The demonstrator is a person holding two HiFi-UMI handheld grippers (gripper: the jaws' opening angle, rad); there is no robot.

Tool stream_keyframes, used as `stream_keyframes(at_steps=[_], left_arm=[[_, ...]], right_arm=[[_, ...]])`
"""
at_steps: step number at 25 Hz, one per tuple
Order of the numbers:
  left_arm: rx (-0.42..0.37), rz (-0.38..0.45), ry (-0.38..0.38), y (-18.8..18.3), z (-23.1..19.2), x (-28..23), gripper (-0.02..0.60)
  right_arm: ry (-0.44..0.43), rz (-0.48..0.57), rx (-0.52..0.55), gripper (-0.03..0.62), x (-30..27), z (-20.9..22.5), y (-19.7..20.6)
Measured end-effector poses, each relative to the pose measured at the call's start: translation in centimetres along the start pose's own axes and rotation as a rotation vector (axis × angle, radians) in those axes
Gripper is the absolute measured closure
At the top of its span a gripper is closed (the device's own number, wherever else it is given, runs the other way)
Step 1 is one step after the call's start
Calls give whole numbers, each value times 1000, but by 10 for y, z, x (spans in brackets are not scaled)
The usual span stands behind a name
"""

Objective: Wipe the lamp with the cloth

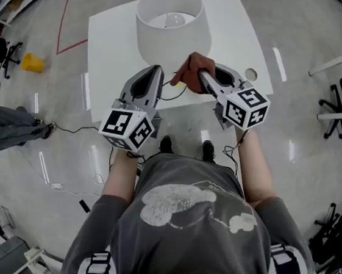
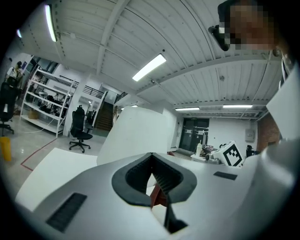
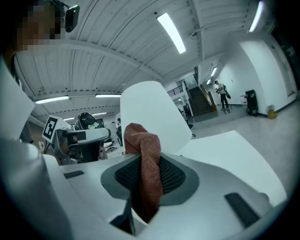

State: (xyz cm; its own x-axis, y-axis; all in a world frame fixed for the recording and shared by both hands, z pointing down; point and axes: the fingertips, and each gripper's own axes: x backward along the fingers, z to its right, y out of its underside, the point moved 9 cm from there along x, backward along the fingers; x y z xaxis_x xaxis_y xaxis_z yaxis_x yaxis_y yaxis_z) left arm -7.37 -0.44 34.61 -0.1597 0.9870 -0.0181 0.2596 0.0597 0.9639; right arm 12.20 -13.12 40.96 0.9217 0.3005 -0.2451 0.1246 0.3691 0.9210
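Two grippers at mid-frame, head view. Right gripper jaws clamped on brown cloth, just beside lamp shade, upper centre on white table. Left gripper jaws together, empty.

I'm seeing glossy grey floor around the white bench; strip lights are glowing on the ribbed ceiling, an office chair standing by the shelving.

The cloth is rust-brown, the lamp and table white, the marker cubes black-and-white squared.
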Motion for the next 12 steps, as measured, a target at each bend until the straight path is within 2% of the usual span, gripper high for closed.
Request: stream_keyframes(at_steps=[3, 6, 12], left_arm=[[8, -5, -62, 12, 16, 5, 574], [-21, -10, -103, 21, 34, 4, 574], [-38, 59, -165, 16, 64, 10, 574]], right_arm=[[-45, -45, 20, 503, 0, 9, 8], [-65, -76, 30, 503, 8, 21, 16], [-141, -26, 74, 503, 33, 27, -2]])
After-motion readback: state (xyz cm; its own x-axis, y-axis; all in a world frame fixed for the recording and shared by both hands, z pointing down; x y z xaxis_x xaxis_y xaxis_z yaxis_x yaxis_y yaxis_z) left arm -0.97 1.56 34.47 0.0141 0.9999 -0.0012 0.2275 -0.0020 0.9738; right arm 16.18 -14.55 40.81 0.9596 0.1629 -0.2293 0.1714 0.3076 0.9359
